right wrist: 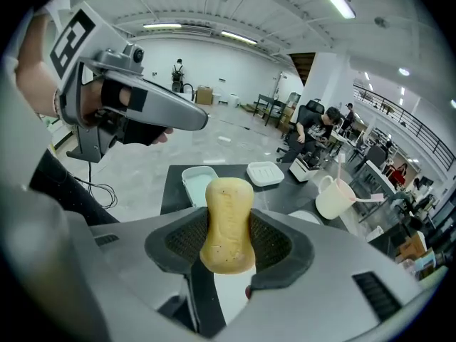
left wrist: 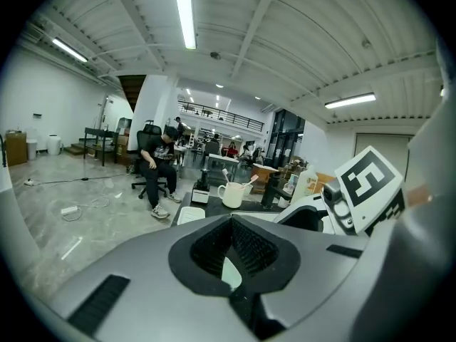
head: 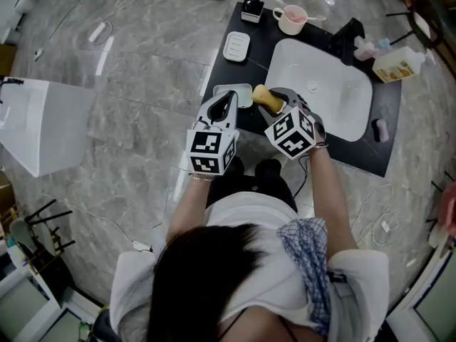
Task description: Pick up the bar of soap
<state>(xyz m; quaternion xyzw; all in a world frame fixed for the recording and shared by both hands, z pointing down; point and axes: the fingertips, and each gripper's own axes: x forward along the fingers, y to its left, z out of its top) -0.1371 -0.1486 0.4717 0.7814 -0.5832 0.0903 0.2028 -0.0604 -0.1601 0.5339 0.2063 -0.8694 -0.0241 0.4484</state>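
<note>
While your right tongs pinch the yellow soap, it sits up in the air over the black table. Your left tongs are closed and hold nothing.

Grey left tool and right tool, black ribbed pads, black-and-white marker cubes; white T-shirt, blue checked cloth.
</note>
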